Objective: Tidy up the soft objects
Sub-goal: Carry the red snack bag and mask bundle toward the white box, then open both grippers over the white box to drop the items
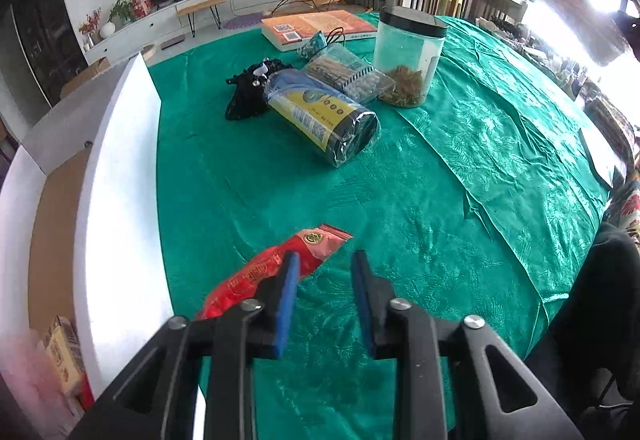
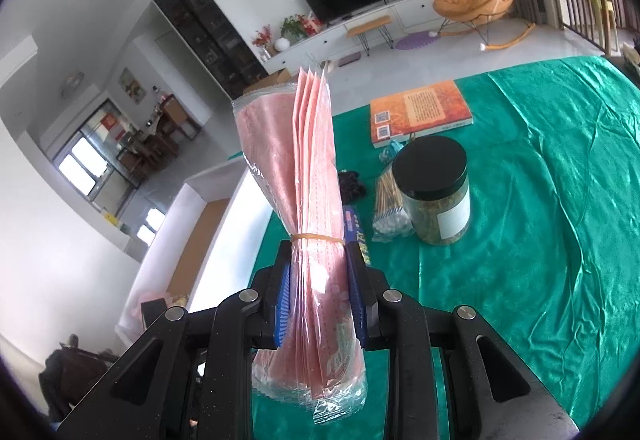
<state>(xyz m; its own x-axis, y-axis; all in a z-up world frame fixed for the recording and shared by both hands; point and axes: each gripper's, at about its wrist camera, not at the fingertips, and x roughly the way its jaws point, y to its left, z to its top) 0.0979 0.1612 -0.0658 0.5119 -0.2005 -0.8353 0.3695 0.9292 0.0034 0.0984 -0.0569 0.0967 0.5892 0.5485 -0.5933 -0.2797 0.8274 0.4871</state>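
Note:
My right gripper [image 2: 319,260] is shut on a pack of pink face masks [image 2: 296,159] in clear plastic, bound by a rubber band, held upright above the green tablecloth. My left gripper [image 1: 326,260] is open and empty, low over the cloth; its left finger lies over a red packet [image 1: 276,272] on the table. Further off lie a blue and yellow roll in plastic [image 1: 320,111], a black soft bundle [image 1: 250,87] and a bag of cotton swabs [image 1: 348,73]. The white box [image 1: 120,175] with a cardboard floor stands at the left.
A clear jar with a black lid [image 1: 408,55] and an orange book [image 1: 316,27] sit at the far side of the table. The jar [image 2: 438,191] and book [image 2: 420,111] also show in the right wrist view. The table edge runs at the right.

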